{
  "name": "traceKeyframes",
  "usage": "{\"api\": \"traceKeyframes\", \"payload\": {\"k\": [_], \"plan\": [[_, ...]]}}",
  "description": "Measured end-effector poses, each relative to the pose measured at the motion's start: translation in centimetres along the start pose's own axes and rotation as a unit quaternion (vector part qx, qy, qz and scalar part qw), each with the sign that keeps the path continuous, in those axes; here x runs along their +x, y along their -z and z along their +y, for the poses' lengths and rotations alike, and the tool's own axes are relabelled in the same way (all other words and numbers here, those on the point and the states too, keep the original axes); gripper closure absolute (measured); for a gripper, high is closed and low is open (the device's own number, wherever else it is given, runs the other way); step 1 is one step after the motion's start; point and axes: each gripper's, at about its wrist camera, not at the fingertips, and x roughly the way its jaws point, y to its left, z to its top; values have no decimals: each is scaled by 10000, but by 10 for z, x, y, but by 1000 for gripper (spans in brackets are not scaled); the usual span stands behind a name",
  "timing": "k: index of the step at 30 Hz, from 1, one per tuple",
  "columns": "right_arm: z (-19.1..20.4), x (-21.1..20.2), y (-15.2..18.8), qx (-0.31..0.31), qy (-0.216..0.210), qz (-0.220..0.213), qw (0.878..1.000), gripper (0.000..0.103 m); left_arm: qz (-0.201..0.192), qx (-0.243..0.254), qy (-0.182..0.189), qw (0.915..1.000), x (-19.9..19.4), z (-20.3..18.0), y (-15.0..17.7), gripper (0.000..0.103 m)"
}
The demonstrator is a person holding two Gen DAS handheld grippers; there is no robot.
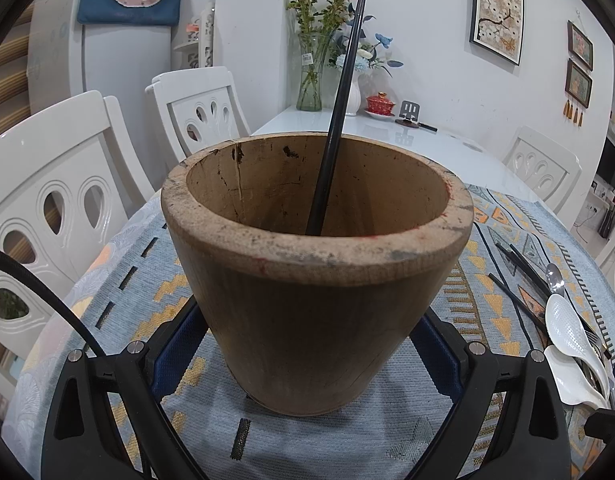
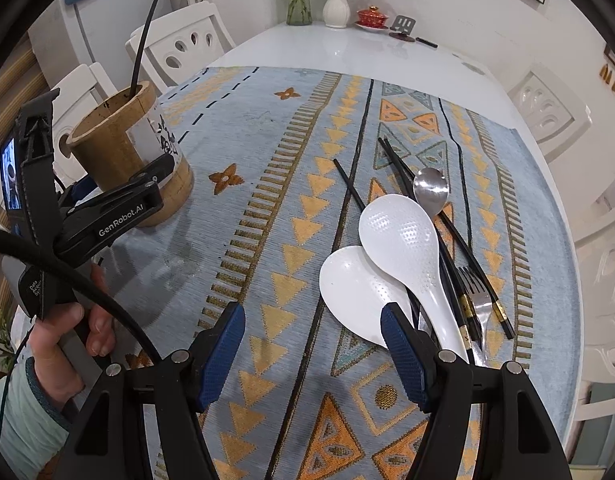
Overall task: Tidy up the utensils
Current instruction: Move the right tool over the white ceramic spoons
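Ribbed blue pads of the left gripper (image 1: 307,344) clamp a tapered wooden cup (image 1: 315,272) holding one black chopstick (image 1: 339,104), while the right gripper (image 2: 311,344) gapes empty above glossy white spoons (image 2: 403,240) on woven cloth (image 2: 267,160).

My right claw (image 2: 313,354) hangs spread over bare cloth (image 2: 259,168), open lane ahead and leftward. Utensil pile (image 2: 419,248) crowds its right finger (image 2: 403,356) (white spoon nearly touching). Left claw (image 1: 307,344) brackets the wooden holder (image 1: 315,280); one chopstick (image 1: 339,108) leans inside, rest of the mouth free.
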Motion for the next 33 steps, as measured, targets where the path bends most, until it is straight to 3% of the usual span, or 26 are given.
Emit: {"api": "traceKeyframes", "payload": {"k": [5,11,19,29,33], "plan": [[-8,-6,3,-6,175,-31,9998,35,-1,1,0,10000,0,0,0,7],[-48,-15,20,403,248,69,9989,35,-1,1,0,10000,0,0,0,7],[-85,-6,18,1109,-415,231,9927,44,-9,6,2,10000,0,0,0,7],[-76,35,-17,800,-871,714,9904,44,-56,-22,28,10000,-2,1,1,7],[-69,50,-24,624,-799,963,9902,44,-56,-22,32,10000,-3,1,1,7]]}}
